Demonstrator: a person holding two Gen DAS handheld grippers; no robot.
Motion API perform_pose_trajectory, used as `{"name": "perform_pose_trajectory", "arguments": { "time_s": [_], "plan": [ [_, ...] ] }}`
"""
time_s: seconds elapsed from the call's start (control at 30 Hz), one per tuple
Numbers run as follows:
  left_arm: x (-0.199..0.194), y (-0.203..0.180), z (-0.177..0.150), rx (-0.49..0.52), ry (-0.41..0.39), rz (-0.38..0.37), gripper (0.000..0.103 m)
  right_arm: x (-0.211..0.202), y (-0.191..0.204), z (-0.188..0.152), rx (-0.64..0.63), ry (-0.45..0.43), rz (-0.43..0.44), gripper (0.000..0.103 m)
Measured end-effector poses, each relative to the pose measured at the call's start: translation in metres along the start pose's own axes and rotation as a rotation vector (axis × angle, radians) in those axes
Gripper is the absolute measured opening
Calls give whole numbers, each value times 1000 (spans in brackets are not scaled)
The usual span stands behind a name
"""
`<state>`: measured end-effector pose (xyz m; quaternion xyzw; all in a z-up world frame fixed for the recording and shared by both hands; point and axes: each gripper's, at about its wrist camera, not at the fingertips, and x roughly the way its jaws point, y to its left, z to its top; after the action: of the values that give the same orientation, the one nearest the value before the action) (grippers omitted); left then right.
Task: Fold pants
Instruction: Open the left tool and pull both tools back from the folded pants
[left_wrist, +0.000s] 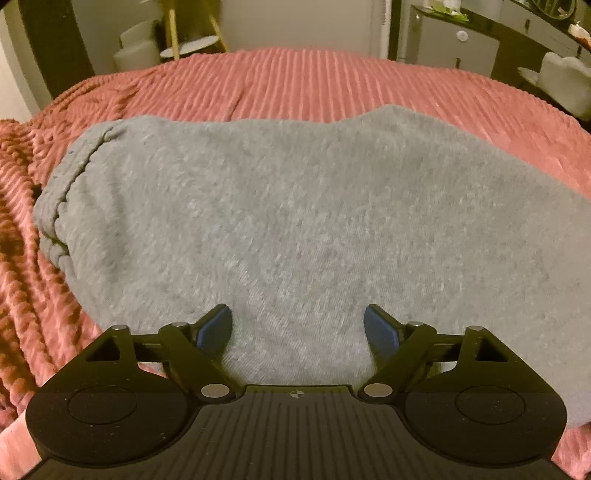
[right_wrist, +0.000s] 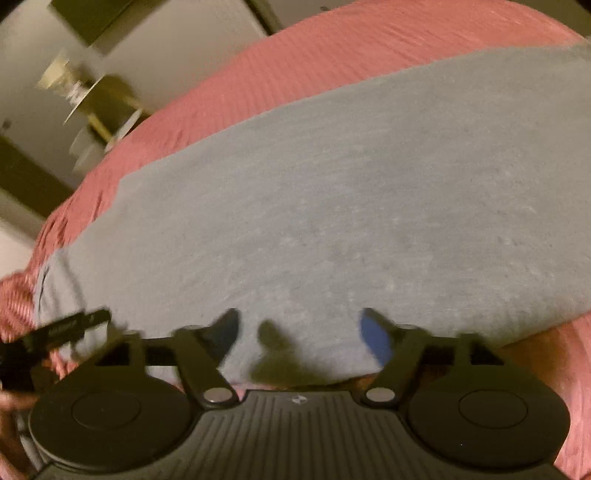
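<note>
Grey sweatpants (left_wrist: 295, 206) lie flat on a pink ribbed bedspread (left_wrist: 295, 81), with a gathered elastic end at the left. My left gripper (left_wrist: 297, 328) is open just above the near edge of the fabric, holding nothing. In the right wrist view the same grey pants (right_wrist: 332, 206) fill the middle, blurred by motion. My right gripper (right_wrist: 300, 332) is open over the near edge of the pants and empty. The other gripper's black tip (right_wrist: 62, 328) shows at the left edge.
The pink bedspread (right_wrist: 295, 55) bunches into folds at the left (left_wrist: 22, 258). Beyond the bed stand a round side table with yellow legs (left_wrist: 192, 44), white stools (left_wrist: 136, 51), and a dark desk with a white chair (left_wrist: 561, 81) at the right.
</note>
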<state>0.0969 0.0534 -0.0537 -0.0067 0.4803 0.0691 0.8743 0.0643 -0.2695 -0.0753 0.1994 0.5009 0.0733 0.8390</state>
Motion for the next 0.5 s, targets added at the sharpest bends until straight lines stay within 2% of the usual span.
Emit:
{"name": "perform_pose_trajectory", "arguments": {
  "time_s": [0.03,0.13,0.2,0.27,0.37,0.43,0.5],
  "plan": [
    [2,1,1,-3,2,-2,88,1,5,1,-36,14,-7,92],
    [0,0,-1,0,4,0,91,-3,7,1,-115,34,-22,99],
    [0,-1,-2,5,6,3,92,-12,-4,1,-155,30,-30,99],
    [0,-2,-3,13,7,7,94,-23,-26,6,-147,15,-4,100],
    [2,-5,-3,27,8,19,95,-40,-70,16,-45,-3,-77,100],
    [2,-6,-3,29,9,22,95,-55,-117,20,110,-24,-129,100],
    [1,-5,-3,26,12,24,95,-80,-165,16,318,-106,-130,100]
  ]
}}
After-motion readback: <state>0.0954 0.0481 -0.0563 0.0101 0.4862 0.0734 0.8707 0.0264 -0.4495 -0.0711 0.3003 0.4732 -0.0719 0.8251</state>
